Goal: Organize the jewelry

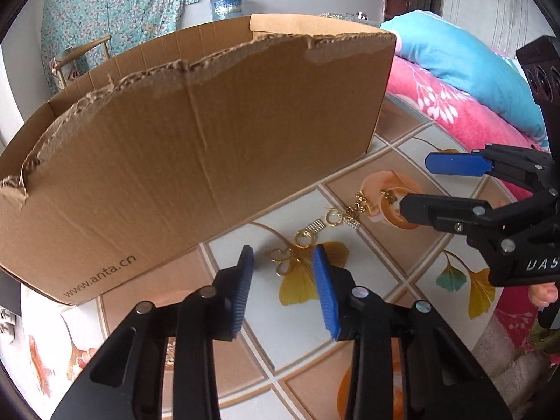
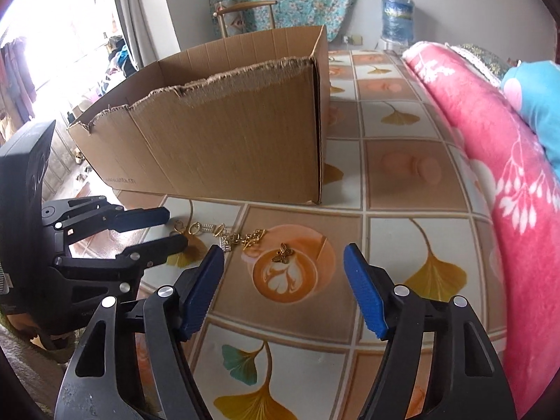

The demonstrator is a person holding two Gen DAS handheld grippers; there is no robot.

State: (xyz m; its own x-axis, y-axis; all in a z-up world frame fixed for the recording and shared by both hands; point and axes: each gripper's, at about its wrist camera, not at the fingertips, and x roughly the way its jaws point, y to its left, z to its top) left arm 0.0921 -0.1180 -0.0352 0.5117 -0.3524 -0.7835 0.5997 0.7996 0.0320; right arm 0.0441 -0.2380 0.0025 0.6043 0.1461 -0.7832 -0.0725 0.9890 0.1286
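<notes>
Several small gold jewelry pieces [image 1: 332, 217] lie in a loose row on the tiled tablecloth, just in front of a torn cardboard box [image 1: 196, 161]. My left gripper [image 1: 283, 257] hovers over the near end of the row, jaws apart, with a looped gold piece [image 1: 286, 266] lying between the blue pads, which do not press on it. In the right wrist view a gold butterfly charm [image 2: 285, 253] lies on a coffee-cup print, between the wide-apart pads of my right gripper [image 2: 283, 252]. The left gripper [image 2: 175, 228] shows at the left there, over the gold pieces [image 2: 196, 227].
The open box [image 2: 227, 147] stands right behind the jewelry. A pink floral blanket [image 2: 490, 140] and a blue pillow [image 1: 465, 66] border the table's right side. The tablecloth [image 2: 402, 175] stretches back beside the box. A chair and a water bottle stand by the far wall.
</notes>
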